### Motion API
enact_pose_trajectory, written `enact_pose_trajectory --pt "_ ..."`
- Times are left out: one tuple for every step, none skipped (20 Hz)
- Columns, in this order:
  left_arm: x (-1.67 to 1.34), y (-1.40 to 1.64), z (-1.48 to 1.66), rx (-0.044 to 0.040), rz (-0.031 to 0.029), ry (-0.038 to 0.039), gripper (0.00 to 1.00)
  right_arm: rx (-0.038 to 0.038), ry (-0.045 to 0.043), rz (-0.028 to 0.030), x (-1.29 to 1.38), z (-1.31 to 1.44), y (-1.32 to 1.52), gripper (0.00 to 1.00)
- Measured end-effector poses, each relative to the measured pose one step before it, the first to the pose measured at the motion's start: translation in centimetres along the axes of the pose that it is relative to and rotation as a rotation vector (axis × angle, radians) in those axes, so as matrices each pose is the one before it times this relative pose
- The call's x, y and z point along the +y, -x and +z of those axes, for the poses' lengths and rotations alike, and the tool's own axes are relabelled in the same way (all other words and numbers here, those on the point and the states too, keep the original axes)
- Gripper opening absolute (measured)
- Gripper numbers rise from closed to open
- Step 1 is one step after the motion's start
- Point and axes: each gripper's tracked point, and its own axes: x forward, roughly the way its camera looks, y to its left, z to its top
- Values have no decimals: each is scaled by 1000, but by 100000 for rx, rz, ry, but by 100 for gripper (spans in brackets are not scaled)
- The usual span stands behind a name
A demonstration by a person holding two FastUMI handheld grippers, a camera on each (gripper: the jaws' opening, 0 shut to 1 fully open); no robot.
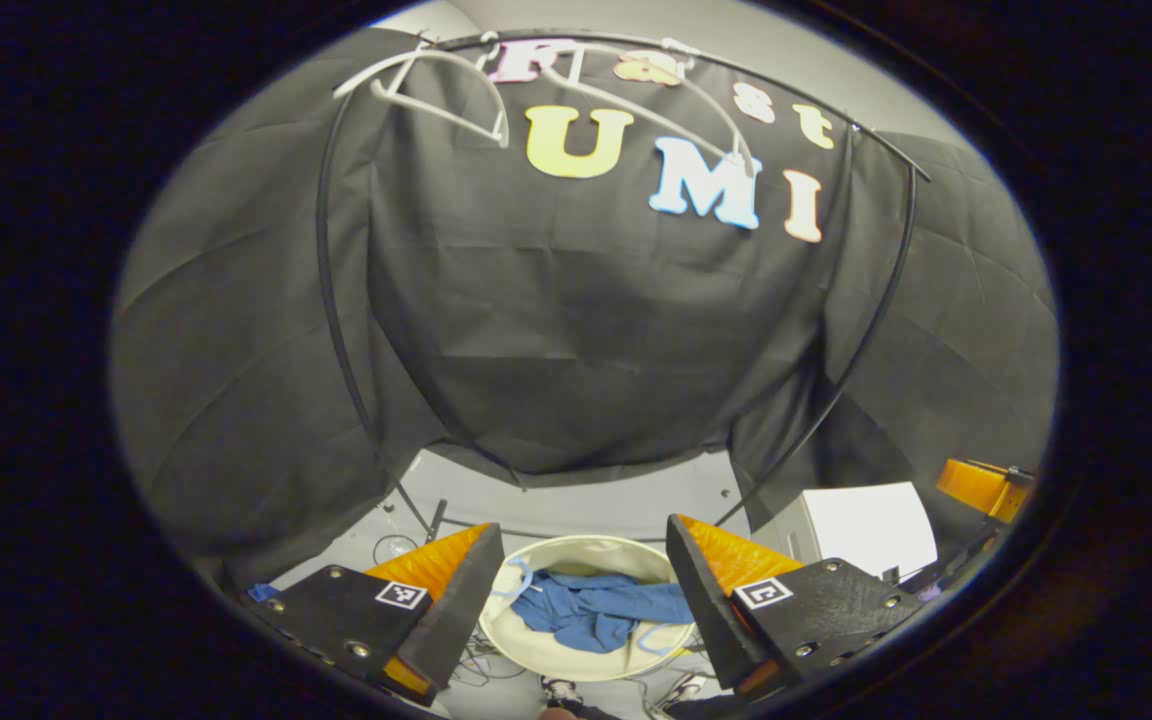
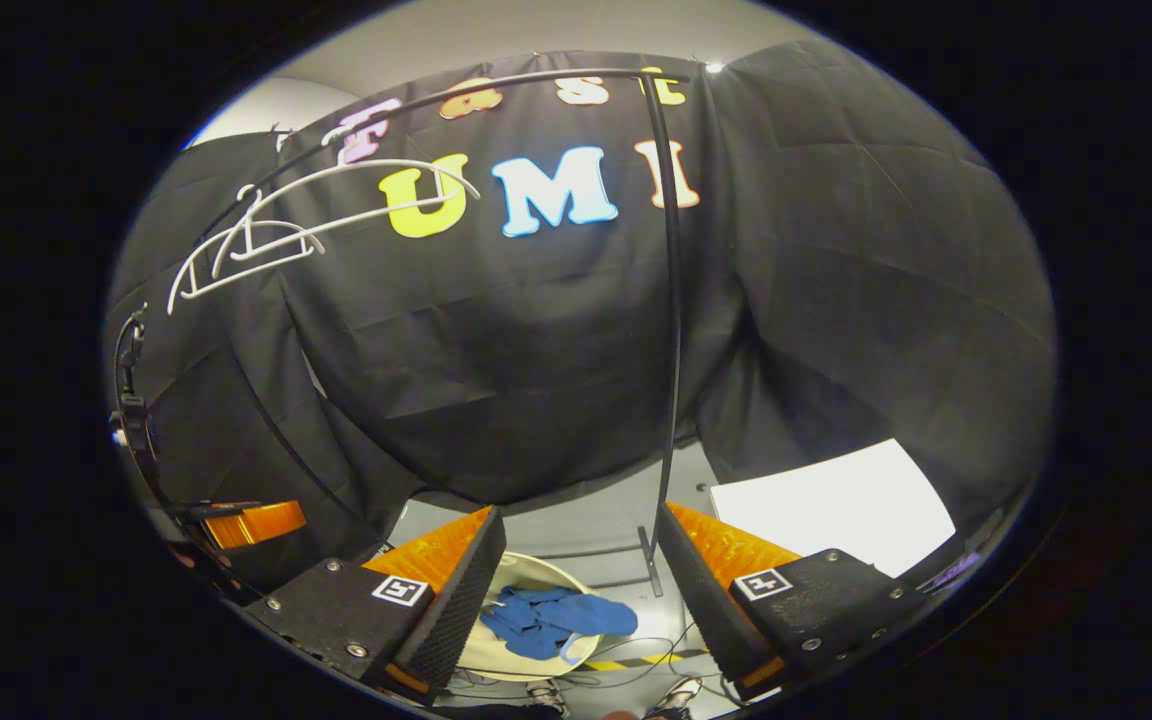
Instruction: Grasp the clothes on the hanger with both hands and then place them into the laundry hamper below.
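The blue clothes [image 1: 596,612] lay in a heap inside the round cream laundry hamper [image 1: 626,662], down on the floor. In the left gripper view the hamper sat right between and below the fingers of the left gripper [image 1: 584,600]. That gripper was wide open and held nothing. The right gripper [image 2: 581,600] was wide open too, with the clothes [image 2: 551,617] just below its gap. High above both, the white hangers [image 2: 256,240] hung bare on the black rail [image 2: 674,300]. A white box [image 1: 861,530] stood off to the right.

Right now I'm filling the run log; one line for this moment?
blue clothes: in hamper | white hanger: bare | left gripper: open | right gripper: open
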Motion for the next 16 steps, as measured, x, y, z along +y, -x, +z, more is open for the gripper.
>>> enact_pose_trajectory --pt "-1088 1303 1396 -3563 1405 394 91 -2817 1525 1322 -801 1253 418 95" --pt "-1240 1485 1457 -3169 1193 -29 99 -3310 1679 889 -922 1342 207 92" --pt "-1087 1377 1498 -3934 1366 -506 95 -3293 1541 468 -919 1245 397 92" --pt "-1058 1283 1513 -4852 1355 -456 99 -3054 1125 745 -871 1106 542 92" --pt "-1247 1184 1580 -4963 962 -560 99 -3125 528 1246 -757 1088 565 92" --pt "-1045 1173 1442 -4902 1216 -514 99 -2911 348 1304 -707 1063 470 95" --pt "-896 1132 1722 -4982 1182 67 99 -3594 638 547 -902 1282 568 92" --pt "-1291 1264 1479 -5212 -204 1335 99 -2886 851 -860 -1164 944 379 95" --pt "-1534 1029 1688 -5254 -925 2044 99 -2573 934 -1527 -1255 961 336 92" --pt "-1215 1241 1763 -4478 88 1342 99 -2609 272 -1182 -1102 886 323 95" --pt "-832 1001 1484 -3453 1009 387 99 -2974 -373 -799 -967 1177 64 92" --pt "-92 1577 1002 -2270 1276 61 99 -2224 -814 -536 -549 962 224 95" --pt "-210 989 1194 -1554 946 -78 99 -1851 -1105 -678 -725 1018 102 92" --pt "-159 653 745 -1803 656 360 99 -1849 -1311 -891 -856 899 282 95" --pt "-231 576 1108 -2165 54 853 99 -2074 -1066 -831 -715 999 234 92" --pt "417 239 542 -2068 -314 853 99 -2544 -682 -1140 -754 1094 229 95"
